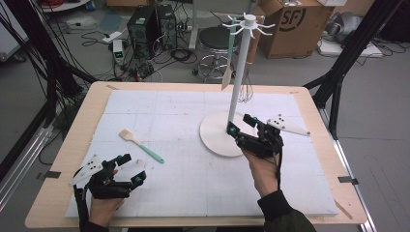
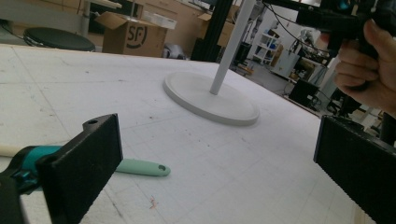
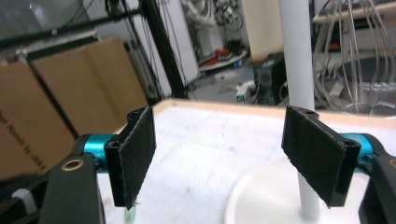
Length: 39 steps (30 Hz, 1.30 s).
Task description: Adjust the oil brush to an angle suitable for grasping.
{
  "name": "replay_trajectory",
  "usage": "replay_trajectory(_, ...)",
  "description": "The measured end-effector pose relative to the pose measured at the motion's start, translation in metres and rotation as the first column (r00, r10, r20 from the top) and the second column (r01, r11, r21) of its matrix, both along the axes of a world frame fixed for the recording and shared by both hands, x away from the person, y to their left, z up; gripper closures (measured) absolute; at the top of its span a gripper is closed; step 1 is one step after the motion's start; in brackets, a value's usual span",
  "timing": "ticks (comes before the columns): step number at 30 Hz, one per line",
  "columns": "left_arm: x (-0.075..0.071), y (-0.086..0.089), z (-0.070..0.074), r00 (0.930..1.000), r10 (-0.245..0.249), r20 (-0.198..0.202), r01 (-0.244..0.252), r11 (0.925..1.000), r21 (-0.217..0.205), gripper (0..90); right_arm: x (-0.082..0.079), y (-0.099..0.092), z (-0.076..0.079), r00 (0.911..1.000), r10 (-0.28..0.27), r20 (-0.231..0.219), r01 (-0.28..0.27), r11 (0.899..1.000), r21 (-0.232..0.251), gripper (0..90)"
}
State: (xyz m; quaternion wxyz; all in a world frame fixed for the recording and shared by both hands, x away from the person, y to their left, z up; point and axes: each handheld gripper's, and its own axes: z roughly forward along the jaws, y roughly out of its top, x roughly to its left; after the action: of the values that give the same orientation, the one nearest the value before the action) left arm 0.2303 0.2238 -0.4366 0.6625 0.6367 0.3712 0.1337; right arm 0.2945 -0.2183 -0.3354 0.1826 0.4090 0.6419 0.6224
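Observation:
A white utensil stand (image 1: pixel 220 137) with a round base and a tall pole stands right of the table's middle. A mint-handled spatula (image 1: pixel 228 58) and a wire whisk (image 1: pixel 246 92) hang from its top hooks. A mint-handled brush (image 1: pixel 140 145) lies flat on the white mat, left of centre. My left gripper (image 1: pixel 134 167) rests open near the front left, just short of the brush handle (image 2: pixel 142 167), with nothing between its pads. My right gripper (image 1: pixel 240 124) is open over the near edge of the stand's base, the pole (image 3: pixel 296 56) just beyond its right pad (image 3: pixel 317 154).
The white mat (image 1: pixel 193 183) covers most of the wooden table (image 1: pixel 58 179). Beyond the far edge are a stool (image 1: pixel 215 41), a cardboard box (image 1: pixel 295 21), computer cases (image 1: pixel 145 24) and cables on the floor. Black frame legs (image 1: pixel 338 72) flank the table.

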Motion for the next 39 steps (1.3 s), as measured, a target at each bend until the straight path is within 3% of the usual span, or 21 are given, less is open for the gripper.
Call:
replay_trajectory(7, -0.001, -0.002, 0.0, 1.0, -0.005, -0.002, 0.005, 1.0, 0.007, 1.7, -0.016, -0.008, -0.021, 0.9998, 0.013, -0.017, -0.015, 0.997, -0.074, 25.8)
replay_trajectory(14, 0.0, -0.003, -0.001, 1.0, 0.001, -0.008, -0.001, 1.0, 0.009, 1.7, -0.021, -0.016, -0.031, 0.9993, 0.023, -0.029, -0.025, 0.998, -0.061, 25.8)
replay_trajectory(21, 0.001, -0.002, -0.001, 1.0, 0.001, -0.008, -0.001, 1.0, 0.005, 1.7, -0.028, -0.019, -0.039, 0.9991, 0.025, -0.035, -0.028, 0.996, -0.09, 25.2)
replay_trajectory(25, 0.001, -0.003, -0.001, 1.0, -0.002, -0.008, 0.002, 1.0, 0.004, 1.7, -0.032, -0.024, -0.05, 0.9978, 0.024, -0.062, -0.029, 0.996, -0.082, 24.5)
replay_trajectory(34, 0.011, -0.002, 0.0, 0.9999, -0.009, -0.008, 0.009, 1.0, -0.002, 1.8, -0.05, -0.036, -0.07, 0.9981, 0.029, -0.054, -0.037, 0.988, -0.153, 23.1)
replay_trajectory(39, 0.018, -0.002, 0.001, 0.9999, -0.003, -0.015, 0.003, 1.0, -0.001, 1.8, -0.051, -0.036, -0.073, 0.9974, 0.035, -0.063, -0.044, 0.988, -0.151, 22.9)
